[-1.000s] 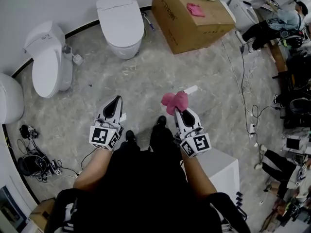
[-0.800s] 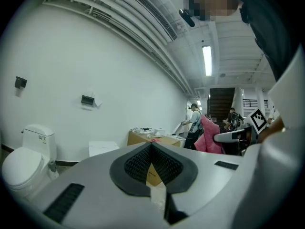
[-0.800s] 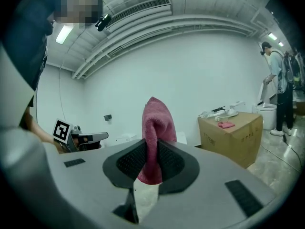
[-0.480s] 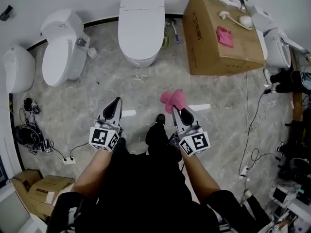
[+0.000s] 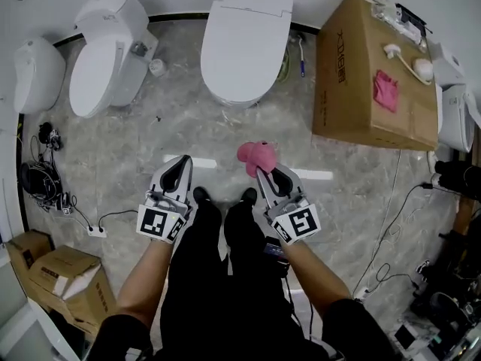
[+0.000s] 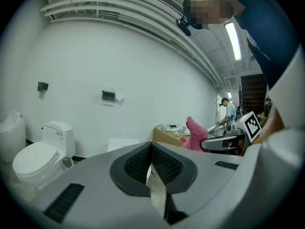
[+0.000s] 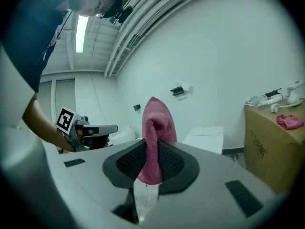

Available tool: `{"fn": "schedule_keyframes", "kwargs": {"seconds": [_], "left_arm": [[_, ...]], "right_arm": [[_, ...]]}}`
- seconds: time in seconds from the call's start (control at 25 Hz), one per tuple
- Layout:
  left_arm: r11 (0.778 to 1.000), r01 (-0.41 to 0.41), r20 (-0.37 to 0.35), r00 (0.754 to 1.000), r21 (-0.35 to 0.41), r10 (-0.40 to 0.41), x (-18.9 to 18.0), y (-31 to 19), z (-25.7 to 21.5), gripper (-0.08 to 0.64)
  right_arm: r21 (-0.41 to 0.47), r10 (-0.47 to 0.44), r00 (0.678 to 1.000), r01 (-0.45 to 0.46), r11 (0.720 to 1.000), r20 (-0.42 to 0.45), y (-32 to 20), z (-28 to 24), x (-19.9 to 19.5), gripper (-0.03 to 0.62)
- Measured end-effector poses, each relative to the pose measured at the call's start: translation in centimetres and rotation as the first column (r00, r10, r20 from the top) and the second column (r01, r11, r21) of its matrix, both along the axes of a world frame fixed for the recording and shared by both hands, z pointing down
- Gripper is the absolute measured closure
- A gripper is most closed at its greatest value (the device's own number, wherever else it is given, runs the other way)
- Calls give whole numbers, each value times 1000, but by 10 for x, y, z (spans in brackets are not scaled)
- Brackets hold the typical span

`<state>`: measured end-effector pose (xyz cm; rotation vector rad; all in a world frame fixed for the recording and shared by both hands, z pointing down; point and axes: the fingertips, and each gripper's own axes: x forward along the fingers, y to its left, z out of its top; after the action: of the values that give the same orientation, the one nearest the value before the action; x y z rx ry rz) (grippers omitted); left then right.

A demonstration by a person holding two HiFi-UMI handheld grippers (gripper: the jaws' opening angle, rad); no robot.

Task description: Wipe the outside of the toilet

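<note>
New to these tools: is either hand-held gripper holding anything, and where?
The right hand-held gripper pinches a pink cloth by its lower end; the rest bunches above. The left hand-held gripper is shut, empty.

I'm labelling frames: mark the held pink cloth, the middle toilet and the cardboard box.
pink cloth (image 5: 257,156), head view, bunched top
middle toilet (image 5: 244,43), head view, closed lid
cardboard box (image 5: 340,74), head view, printed face
</note>
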<state>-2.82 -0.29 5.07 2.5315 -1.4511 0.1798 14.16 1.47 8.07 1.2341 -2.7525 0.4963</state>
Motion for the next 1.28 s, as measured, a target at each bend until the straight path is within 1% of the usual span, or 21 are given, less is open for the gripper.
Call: {"fn": "schedule_keyframes", "kwargs": {"seconds": [0.08,0.24,0.44,0.68,0.8,0.88,1.04,1.16,1.28], "left_arm": [[1000,3,-16,1000,-8,-3,-7,-14,26,546],[1000,2,-39,999,-23,-3,-27,-46,85,546],[998,-13,-51,999,-58,10,-49,-68,156,546],[994,-68,-11,998,-82,68,-58,-83,241,546],[995,-79,-1,997,-65,79,-66,-97,283,546],[996,-75,-1,997,-52,75,-73,-109,310,546],[996,-86,-10,996,-22,85,-86,-142,358,546],[993,-115,18,993,16,115,-93,-166,383,546],[988,-142,48,989,65,139,-103,-185,394,546]], "right_arm": [[8,-23,1000,23,1000,-12,-18,21,-14,512],[18,4,1000,-3,1000,-27,-56,67,-36,512],[-8,-12,997,12,1000,-70,-84,141,-73,512],[-36,-65,992,61,997,-107,-106,241,-121,512],[-18,-107,987,105,994,-119,-115,287,-149,512],[0,-128,986,129,992,-110,-122,311,-165,512],[40,-128,987,132,990,-92,-151,352,-182,512],[74,-118,990,124,989,-79,-174,372,-193,512],[112,-116,991,123,986,-69,-193,386,-212,512]]}}
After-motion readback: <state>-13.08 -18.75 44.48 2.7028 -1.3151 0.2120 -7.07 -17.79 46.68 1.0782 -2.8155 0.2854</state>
